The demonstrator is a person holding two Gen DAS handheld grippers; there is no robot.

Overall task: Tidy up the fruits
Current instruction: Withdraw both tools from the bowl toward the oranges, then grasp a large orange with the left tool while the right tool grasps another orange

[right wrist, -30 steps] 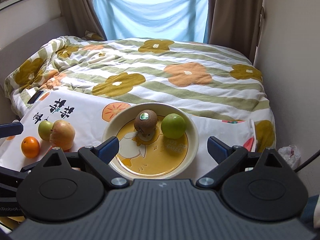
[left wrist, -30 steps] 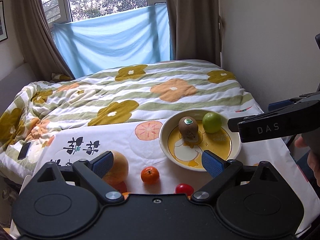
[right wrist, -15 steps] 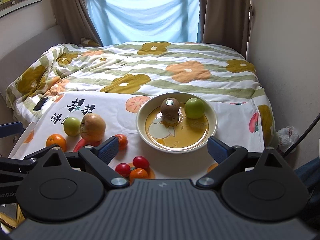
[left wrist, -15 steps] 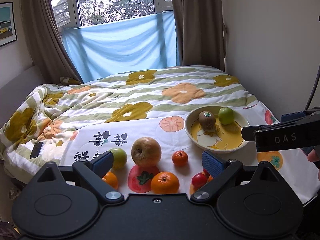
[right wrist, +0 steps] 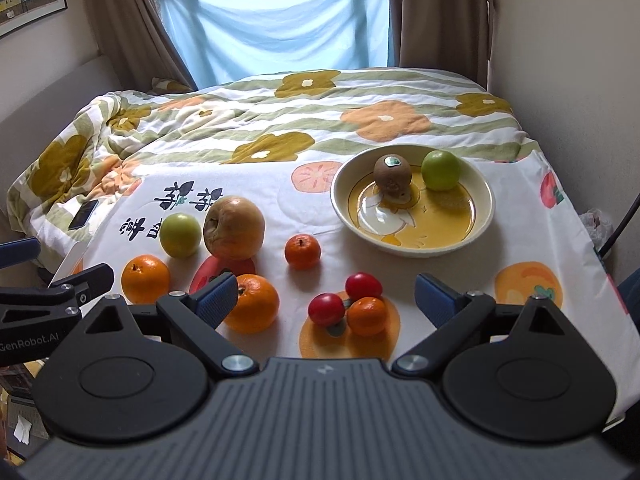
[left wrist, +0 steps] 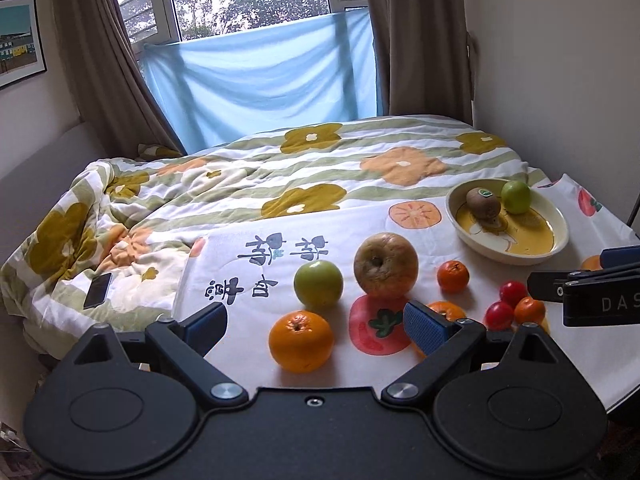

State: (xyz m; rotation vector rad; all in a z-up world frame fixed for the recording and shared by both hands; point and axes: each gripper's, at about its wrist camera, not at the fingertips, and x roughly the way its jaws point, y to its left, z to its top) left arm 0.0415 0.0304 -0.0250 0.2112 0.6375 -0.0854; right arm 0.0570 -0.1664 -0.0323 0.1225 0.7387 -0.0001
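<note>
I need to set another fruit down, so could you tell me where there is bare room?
Free: the front half of the bowl, and the cloth right of it. Also the strip between the small mandarin and bowl. Crowded: front left, around the big apple and oranges.

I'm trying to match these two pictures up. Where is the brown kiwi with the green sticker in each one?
Left wrist view: the kiwi sits far right, in the yellow duck bowl, left of a green apple.
Right wrist view: the kiwi is right of centre, upper half, in the same bowl.
Shared landmark: the large wrinkled apple on the cloth.
</note>
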